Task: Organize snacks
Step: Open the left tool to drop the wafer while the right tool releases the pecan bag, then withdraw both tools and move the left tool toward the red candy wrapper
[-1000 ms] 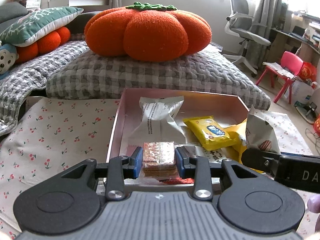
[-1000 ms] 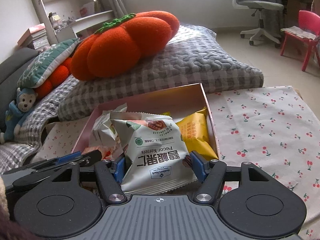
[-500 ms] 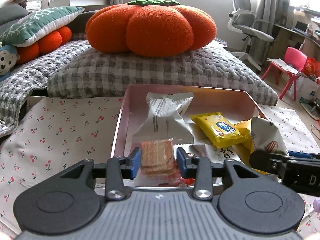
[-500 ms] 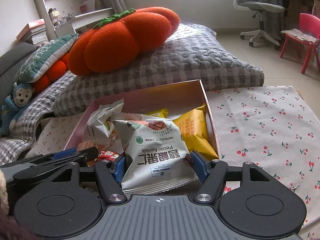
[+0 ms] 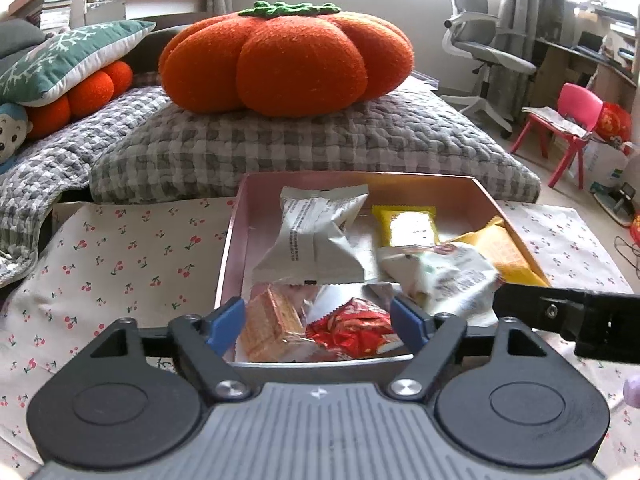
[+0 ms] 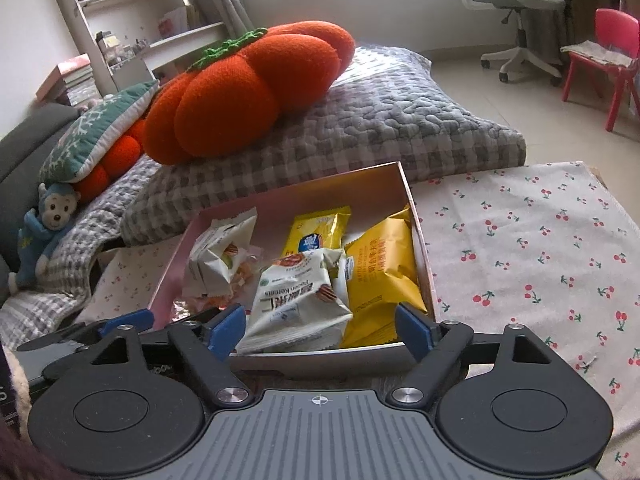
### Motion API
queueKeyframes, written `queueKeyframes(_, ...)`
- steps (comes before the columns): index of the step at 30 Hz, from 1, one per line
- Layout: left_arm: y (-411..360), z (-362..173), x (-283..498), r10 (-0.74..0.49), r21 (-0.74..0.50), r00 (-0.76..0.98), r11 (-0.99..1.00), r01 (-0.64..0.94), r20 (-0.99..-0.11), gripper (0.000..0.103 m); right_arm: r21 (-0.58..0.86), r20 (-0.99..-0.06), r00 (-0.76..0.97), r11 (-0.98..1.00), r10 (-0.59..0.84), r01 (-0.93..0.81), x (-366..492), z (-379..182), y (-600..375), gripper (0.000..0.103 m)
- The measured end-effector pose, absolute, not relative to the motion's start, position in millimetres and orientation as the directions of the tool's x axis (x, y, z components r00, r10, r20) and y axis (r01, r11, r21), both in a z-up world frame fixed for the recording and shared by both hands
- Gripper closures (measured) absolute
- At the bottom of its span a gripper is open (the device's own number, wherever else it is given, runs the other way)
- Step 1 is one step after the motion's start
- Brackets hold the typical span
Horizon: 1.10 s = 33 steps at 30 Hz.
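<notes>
- Landmark for all positions: the pink box (image 5: 240,216) on the cherry-print cloth (image 5: 120,248). Behind the box the grey checked quilt (image 5: 320,144) carries the orange pumpkin cushion (image 5: 284,60); both views show these sitting as they did a second ago.
- Inside the box, far-left part: white packet (image 5: 316,240), printed back facing up, unchanged. The small yellow packet (image 5: 408,226) lies beside it toward the far wall, with the larger yellow bag (image 6: 380,272) along the box's right wall.
- Pecan packet (image 6: 300,300): a second ago I had it clamped in my right gripper (image 6: 320,326). It now lies loose in the near half of the box, against the yellow bag. It is blurred in the left view.
- Cracker pack (image 5: 270,326): a second ago pinched upright in my left gripper (image 5: 318,320). It now lies tilted in the box's near-left corner, touching a red wrapper (image 5: 352,330) on its right.
- Left gripper: jaws opening, fingers wide apart over the box's near edge. The cracker pack sits between them, and the pads are clear of it.
- Right gripper: jaws opening, fingers apart at the box's near wall, with the pecan packet between them. The left pad is close to the packet's edge and I cannot tell if they touch.
</notes>
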<state>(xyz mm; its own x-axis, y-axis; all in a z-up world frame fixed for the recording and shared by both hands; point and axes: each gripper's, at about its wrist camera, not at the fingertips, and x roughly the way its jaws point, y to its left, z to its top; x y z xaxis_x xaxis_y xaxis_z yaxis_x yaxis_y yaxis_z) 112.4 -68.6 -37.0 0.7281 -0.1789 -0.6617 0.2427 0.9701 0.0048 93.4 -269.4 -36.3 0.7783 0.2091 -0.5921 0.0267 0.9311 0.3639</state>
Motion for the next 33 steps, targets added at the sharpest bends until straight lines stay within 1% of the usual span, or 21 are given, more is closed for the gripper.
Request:
queueKeyframes(3,-69,-32,106,-0.179,0.019,0.724,0.966,0.257,-0.667,0.017,0.369,-0.592,0.778,0.929,0.210,0.030,88,-30,-273,0.018)
queueKeyframes(4,-69,-30,104,-0.177,0.025,0.723,0.965,0.260,-0.668,0.014,0.372,-0.592,0.778,0.928,0.210,0.033,86,-28,-274,0.015)
queueKeyframes(6,-67,-27,99,-0.173,0.036,0.720,0.963,0.265,-0.672,0.011,0.378,-0.592,0.778,0.925,0.211,0.037,81,-24,-277,0.013)
queueKeyframes(9,-63,-24,92,-0.163,0.056,0.717,0.961,0.271,-0.678,0.007,0.376,-0.602,0.770,0.926,0.212,0.039,73,-19,-280,0.012)
queueKeyframes(11,-59,-25,86,-0.151,0.072,0.712,0.959,0.273,-0.686,0.007,0.366,-0.609,0.766,0.930,0.207,0.040,67,-17,-281,0.012)
queueKeyframes(13,-55,-26,81,-0.142,0.087,0.705,0.957,0.278,-0.695,0.007,0.352,-0.615,0.762,0.935,0.202,0.036,61,-16,-282,0.009)
queueKeyframes(16,-46,-27,76,-0.128,0.095,0.690,0.957,0.275,-0.713,0.007,0.316,-0.623,0.758,0.949,0.191,0.020,53,-15,-282,0.008)
queueKeyframes(22,-27,-28,69,-0.112,0.072,0.664,0.967,0.243,-0.739,0.002,0.279,-0.646,0.743,0.960,0.175,0.016,35,-17,-283,0.008)
queueKeyframes(25,-22,-32,66,-0.109,0.060,0.645,0.970,0.235,-0.757,0.002,0.270,-0.654,0.736,0.963,0.174,0.012,28,-20,-285,0.008)
queueKeyframes(33,-15,-50,54,-0.154,0.002,0.588,0.967,0.255,-0.794,0.001,0.209,-0.674,0.727,0.978,0.129,0.020,17,-32,-290,0.007)
